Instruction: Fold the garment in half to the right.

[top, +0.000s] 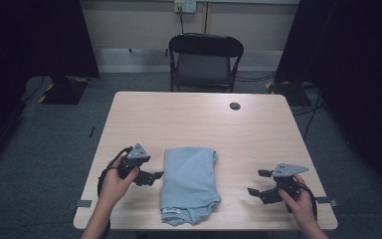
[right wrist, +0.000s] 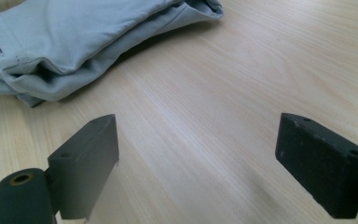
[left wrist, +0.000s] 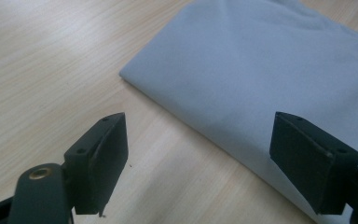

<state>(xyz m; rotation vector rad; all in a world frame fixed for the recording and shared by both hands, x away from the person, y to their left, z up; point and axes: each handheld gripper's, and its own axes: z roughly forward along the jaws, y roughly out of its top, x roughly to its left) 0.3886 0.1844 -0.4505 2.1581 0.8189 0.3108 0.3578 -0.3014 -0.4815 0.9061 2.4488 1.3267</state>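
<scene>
A folded grey shirt (top: 189, 184) is lying near the front edge of the bench (top: 199, 114), between two hand-held grippers. The left hand-held gripper (top: 155, 175) is hovering just beside the shirt's left edge, jaws wide apart, gripping nothing. The right hand-held gripper (top: 257, 182) (also wide open and empty) is sitting well apart. The folding looks largely done; any further fold or move has not begun.

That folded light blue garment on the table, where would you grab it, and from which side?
Probably the long left edge of the folded garment, coming in level from the left, where the open left gripper already sits beside it. That edge looks straight and thick enough to pinch. The right gripper, also open, could take the opposite edge, though it stands farther away over bare table.
</scene>
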